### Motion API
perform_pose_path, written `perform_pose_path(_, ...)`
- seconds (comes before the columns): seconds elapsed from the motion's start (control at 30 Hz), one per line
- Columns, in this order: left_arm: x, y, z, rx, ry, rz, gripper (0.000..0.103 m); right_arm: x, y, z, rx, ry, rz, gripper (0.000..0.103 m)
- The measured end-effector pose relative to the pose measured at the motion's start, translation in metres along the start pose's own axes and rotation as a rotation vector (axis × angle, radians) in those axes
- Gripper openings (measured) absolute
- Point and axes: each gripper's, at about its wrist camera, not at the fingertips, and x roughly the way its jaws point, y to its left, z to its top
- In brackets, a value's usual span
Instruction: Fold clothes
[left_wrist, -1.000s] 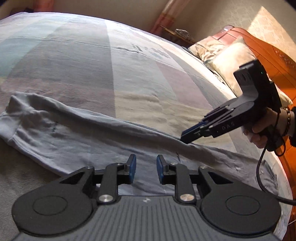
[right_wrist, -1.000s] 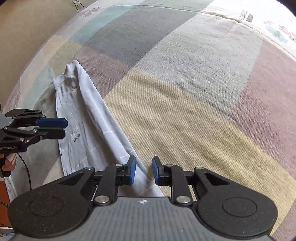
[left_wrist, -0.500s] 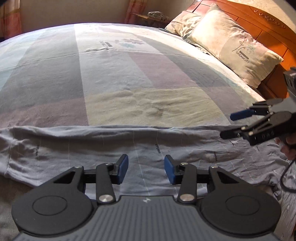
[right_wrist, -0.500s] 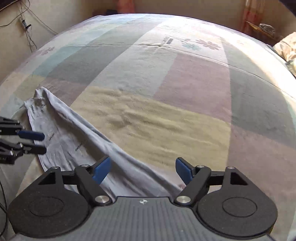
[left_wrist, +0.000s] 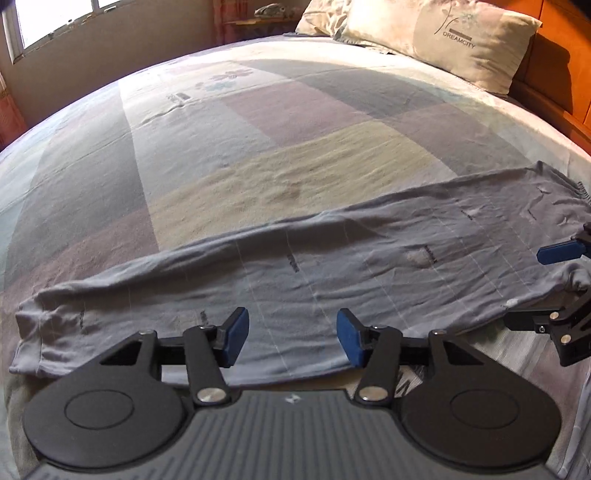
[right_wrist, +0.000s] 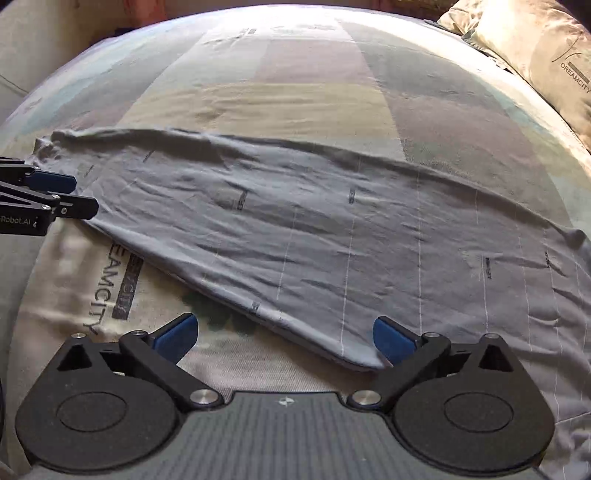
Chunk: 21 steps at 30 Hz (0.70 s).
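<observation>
Left wrist view: grey garment (left_wrist: 332, 266), thin soft knit w/ faint white lines and small dark print marks, lies as a long wrinkled band across the patchwork bedsheet (left_wrist: 280, 122), near the bed's front edge. Left gripper (left_wrist: 292, 336) hangs just over the band's near hem, blue pads about half apart and opening, nothing clamped between them. Right gripper (left_wrist: 543, 288) enters at the right edge by the cloth's wider end, jaws spread, cloth beside them but no grip visible. Beyond the band the sheet is flat, woven, lots of free room; pillow (left_wrist: 447, 40) and orange wooden headboard (left_wrist: 554, 62) sit top right. Right wrist view: same garment (right_wrist: 332, 236) tapers toward the left, its folded near edge running diagonally down to the right gripper (right_wrist: 284, 338), whose pads are very wide and opening, hem lying between them, not pinched. Left gripper (right_wrist: 70, 194) is at the narrow far-left end. Printed sheet shows bare below the hem.
</observation>
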Motion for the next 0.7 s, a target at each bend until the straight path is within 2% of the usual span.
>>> perform_pose_path(0.03,0.005,-0.006,0.007,0.008,-0.016,-0.018,0.059,-0.001,-0.006,0.004,0.026,-0.025,-0.029,0.103)
perform_pose_path(0.1,0.021,-0.018,0.013,0.011,-0.016,-0.048,0.059,0.006,-0.019,0.006,0.088,-0.017,-0.100,0.103)
perform_pose_path(0.13,0.028,-0.021,0.012,0.003,0.003,-0.052,0.060,0.012,-0.027,0.003,0.131,0.005,-0.129,0.103)
perform_pose_path(0.2,0.040,-0.028,0.002,0.002,0.053,-0.030,0.060,0.020,-0.037,-0.008,0.222,0.055,-0.127,0.103)
perform_pose_path(0.27,0.036,-0.032,-0.011,0.045,0.032,-0.001,0.062,0.015,-0.026,-0.018,0.185,0.048,-0.093,0.103)
perform_pose_path(0.4,0.021,-0.029,-0.007,0.011,0.089,0.025,0.062,0.000,-0.006,-0.024,0.116,0.071,0.138,0.103)
perform_pose_path(0.43,0.017,-0.030,-0.005,0.013,0.087,0.027,0.061,-0.009,-0.006,-0.025,0.120,0.056,0.137,0.103)
perform_pose_path(0.47,0.014,-0.032,-0.003,0.017,0.082,0.023,0.061,-0.019,-0.006,-0.027,0.127,0.035,0.116,0.103)
perform_pose_path(0.6,0.015,-0.046,0.005,0.002,0.079,0.019,0.062,-0.045,-0.023,-0.043,0.158,-0.025,-0.115,0.103)
perform_pose_path(0.63,0.016,-0.050,0.006,-0.009,0.079,0.011,0.062,-0.043,-0.030,-0.047,0.169,-0.017,-0.147,0.103)
perform_pose_path(0.7,0.020,-0.062,0.008,-0.018,0.086,-0.001,0.062,-0.032,-0.042,-0.052,0.196,0.035,-0.110,0.103)
